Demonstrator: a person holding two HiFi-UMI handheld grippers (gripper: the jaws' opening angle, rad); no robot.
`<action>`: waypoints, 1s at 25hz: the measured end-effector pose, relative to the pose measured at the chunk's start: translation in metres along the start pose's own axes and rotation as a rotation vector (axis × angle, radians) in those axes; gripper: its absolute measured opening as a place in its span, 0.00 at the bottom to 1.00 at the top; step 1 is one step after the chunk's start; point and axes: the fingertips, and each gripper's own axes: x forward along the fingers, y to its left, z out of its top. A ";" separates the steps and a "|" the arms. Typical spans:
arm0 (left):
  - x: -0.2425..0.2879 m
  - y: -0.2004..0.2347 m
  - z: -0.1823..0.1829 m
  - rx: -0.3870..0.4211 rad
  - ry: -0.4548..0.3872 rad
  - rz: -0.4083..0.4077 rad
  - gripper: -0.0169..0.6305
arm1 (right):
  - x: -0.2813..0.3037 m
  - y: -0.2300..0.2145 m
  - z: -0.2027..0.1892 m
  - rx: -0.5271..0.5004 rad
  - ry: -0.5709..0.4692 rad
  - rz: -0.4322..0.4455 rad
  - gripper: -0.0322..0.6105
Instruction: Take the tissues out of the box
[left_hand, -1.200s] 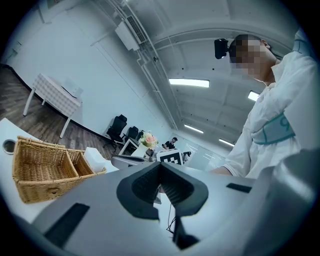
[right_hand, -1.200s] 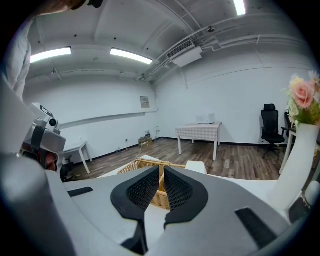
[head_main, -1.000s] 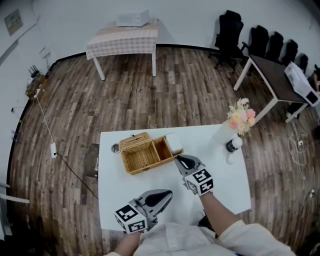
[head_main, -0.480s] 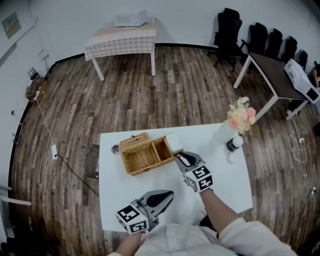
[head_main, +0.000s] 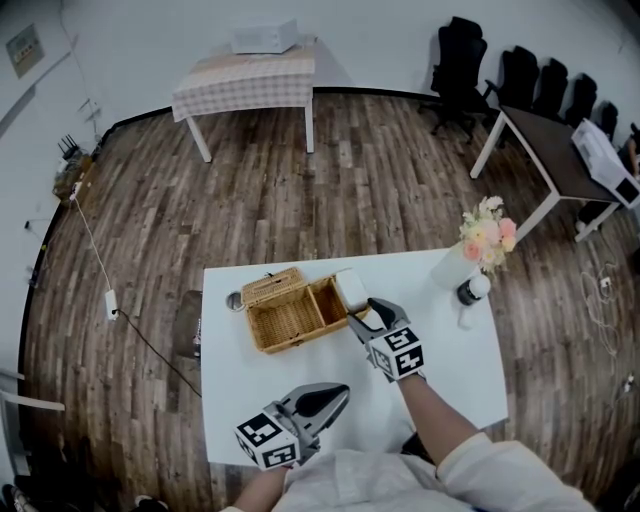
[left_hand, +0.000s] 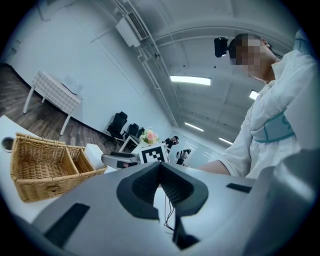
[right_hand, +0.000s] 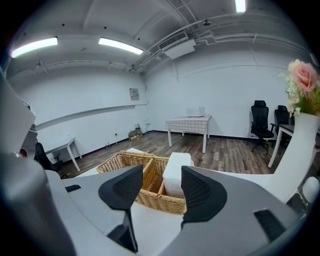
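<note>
A wicker basket (head_main: 285, 315) with its lid flipped open sits on the white table (head_main: 440, 350). A white tissue pack (head_main: 350, 288) stands in the basket's right-hand compartment and rises above the rim. My right gripper (head_main: 368, 312) is at the basket's near right corner. Its jaws are opening, with nothing pressed between them. In the right gripper view the tissue pack (right_hand: 172, 175) and basket (right_hand: 127, 162) lie just beyond the right gripper (right_hand: 162, 171). My left gripper (head_main: 340, 392) hangs shut near the table's front edge, holding nothing. The left gripper (left_hand: 160, 167) points toward the basket (left_hand: 45, 167).
A white vase of flowers (head_main: 485, 235) and a dark-capped bottle (head_main: 468, 292) stand at the table's far right. A small round object (head_main: 232, 299) lies left of the basket. A checkered table (head_main: 245, 80), a dark table (head_main: 545, 150) and office chairs (head_main: 455, 60) stand across the wooden floor.
My right gripper was shut a second ago and now stands open. It has edged slightly forward toward the tissue pack. The left gripper and the basket have stayed put.
</note>
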 end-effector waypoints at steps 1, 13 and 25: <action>0.000 0.001 -0.001 -0.001 0.002 0.002 0.03 | 0.002 -0.001 -0.001 0.006 0.004 -0.003 0.43; -0.003 0.009 -0.002 -0.017 0.006 0.012 0.03 | 0.024 -0.018 -0.007 0.014 0.061 -0.088 0.49; -0.005 0.018 -0.004 -0.024 0.028 0.025 0.03 | 0.054 -0.029 -0.015 0.025 0.111 -0.129 0.52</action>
